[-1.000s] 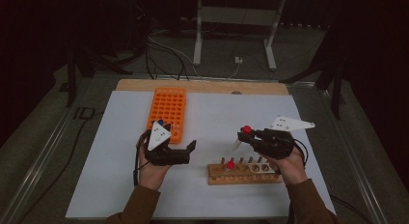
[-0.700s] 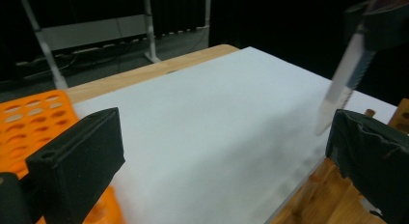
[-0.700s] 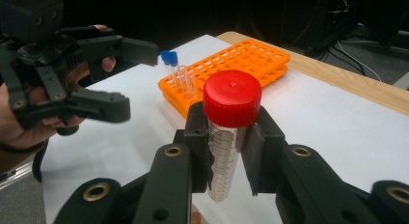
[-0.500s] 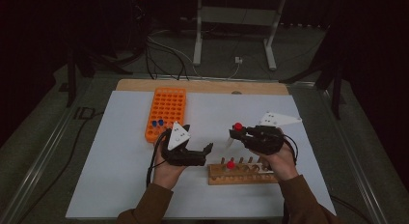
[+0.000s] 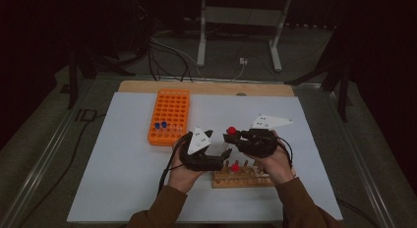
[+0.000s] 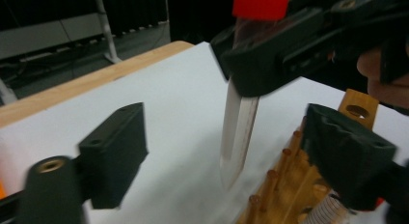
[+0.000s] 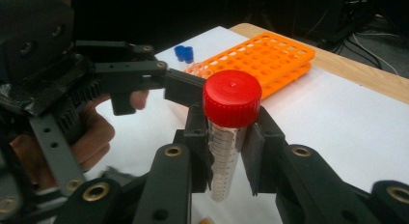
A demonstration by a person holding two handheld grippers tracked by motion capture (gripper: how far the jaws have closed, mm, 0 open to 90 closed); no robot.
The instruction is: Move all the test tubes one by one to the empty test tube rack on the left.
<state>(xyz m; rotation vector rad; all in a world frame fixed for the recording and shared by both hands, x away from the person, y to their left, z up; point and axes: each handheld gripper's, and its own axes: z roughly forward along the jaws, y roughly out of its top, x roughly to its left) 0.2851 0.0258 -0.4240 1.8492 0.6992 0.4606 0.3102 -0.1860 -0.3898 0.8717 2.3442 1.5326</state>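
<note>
My right gripper (image 7: 229, 156) is shut on a clear tube with a red cap (image 7: 232, 97) and holds it upright above the white mat. In the high view the right gripper (image 5: 230, 137) sits just behind the wooden rack (image 5: 243, 178). From the left, my left gripper (image 5: 222, 153) reaches in. In its own view its jaws stand on either side of the tube's pointed lower end (image 6: 238, 137) and are apart from it. Those jaws have just been closing. One more red-capped tube (image 5: 235, 167) stands in the wooden rack.
An orange rack (image 5: 169, 115) lies at the back left of the white mat (image 5: 123, 164), with blue-capped tubes (image 5: 161, 125) near its front edge. The wooden rack's holes and pegs (image 6: 289, 180) lie right under the left gripper's jaws.
The left hand has moved right, away from the orange rack, and its jaws have narrowed around the tube's tip. The right hand has carried the red-capped tube to the left, toward it.
</note>
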